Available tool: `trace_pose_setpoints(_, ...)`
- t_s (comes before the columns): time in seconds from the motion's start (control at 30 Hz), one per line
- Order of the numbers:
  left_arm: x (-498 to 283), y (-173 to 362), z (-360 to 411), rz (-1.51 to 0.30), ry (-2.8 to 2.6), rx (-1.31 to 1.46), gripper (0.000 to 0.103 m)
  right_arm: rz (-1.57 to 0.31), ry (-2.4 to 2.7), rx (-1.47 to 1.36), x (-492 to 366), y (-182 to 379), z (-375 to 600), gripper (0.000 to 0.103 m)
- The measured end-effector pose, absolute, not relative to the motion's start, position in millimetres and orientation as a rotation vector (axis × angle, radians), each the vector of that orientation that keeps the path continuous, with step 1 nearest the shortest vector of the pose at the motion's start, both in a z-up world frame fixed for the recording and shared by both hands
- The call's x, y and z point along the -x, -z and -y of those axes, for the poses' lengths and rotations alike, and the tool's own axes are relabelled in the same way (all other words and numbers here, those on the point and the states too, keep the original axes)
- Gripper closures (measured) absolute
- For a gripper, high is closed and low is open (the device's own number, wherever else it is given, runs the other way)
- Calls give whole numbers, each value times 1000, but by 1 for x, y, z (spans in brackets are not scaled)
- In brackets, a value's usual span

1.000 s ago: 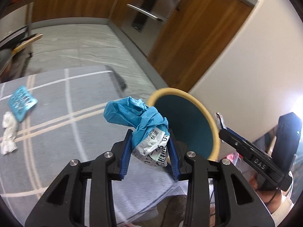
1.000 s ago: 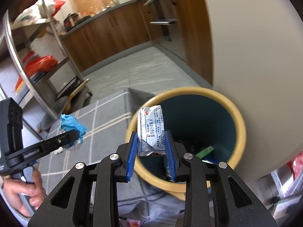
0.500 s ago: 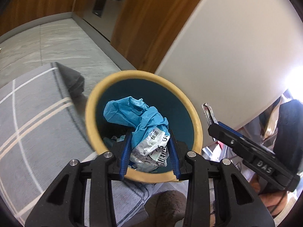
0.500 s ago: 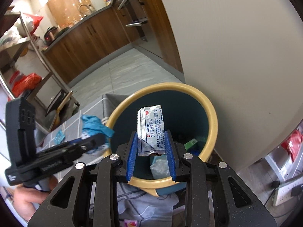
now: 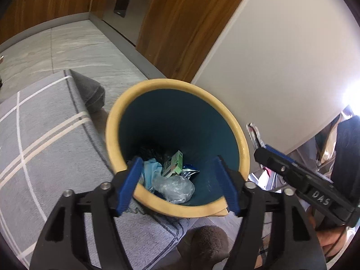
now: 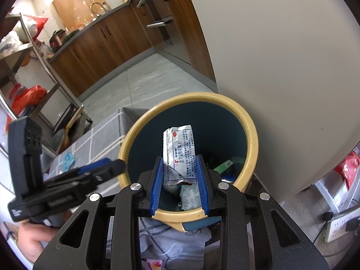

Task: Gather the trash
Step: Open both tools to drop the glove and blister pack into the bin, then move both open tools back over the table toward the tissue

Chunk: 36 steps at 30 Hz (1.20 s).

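My left gripper (image 5: 180, 185): jaws just sprung wide, empty, over the yellow-rimmed bin (image 5: 234, 123). My right gripper (image 6: 179, 183): pinching a foil sachet (image 6: 180, 155) above the bin. Alongside: grey rug (image 5: 45, 135), white wall (image 5: 281, 56).

Each camera sits just behind its own gripper's two fingers and looks steeply down along them, close above the yellow-rimmed bin (image 5: 177, 117). Both views share that bin (its rim and teal inside) and the grey rug (image 5: 45, 139) beside it; each also catches the other gripper off to one side.
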<state>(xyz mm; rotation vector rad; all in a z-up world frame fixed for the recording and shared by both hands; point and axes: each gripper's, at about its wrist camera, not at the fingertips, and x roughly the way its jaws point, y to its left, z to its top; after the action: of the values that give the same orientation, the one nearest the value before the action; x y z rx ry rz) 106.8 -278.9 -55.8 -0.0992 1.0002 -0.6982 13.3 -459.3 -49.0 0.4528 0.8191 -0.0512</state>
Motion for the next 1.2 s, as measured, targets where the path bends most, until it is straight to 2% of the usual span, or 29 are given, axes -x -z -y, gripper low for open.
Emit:
trace_pose_setpoints(0.13, -109, 49, 263, -991, 666, 125, 28, -843, 48, -443, -19, 53, 455, 72)
trace_pose_setpoints(0.33, -112, 39, 237, -978, 620, 154, 25, -883, 46, -403, -28, 59, 444, 71)
trace_pose_setpoints(0.53, -112, 33, 219, -972, 591, 157, 25, -875, 44, -393, -29, 56, 439, 64)
trace_pose_setpoints(0.6, -111, 32, 215, -971, 583, 158, 25, -864, 46, -395, -28, 54, 438, 51)
trace_pose_setpoints(0.83, -107, 22, 182, -967, 532, 131, 24, -824, 12, -401, -28, 43, 425, 48)
trace_pose_setpoints(0.9, -108, 19, 169, -966, 508, 122, 23, -820, -6, -399, -31, 41, 417, 45)
trace_pose_setpoints(1.2, -104, 16, 75, -978, 347, 137, 23, -822, -104, -375, -49, 30, 368, 39)
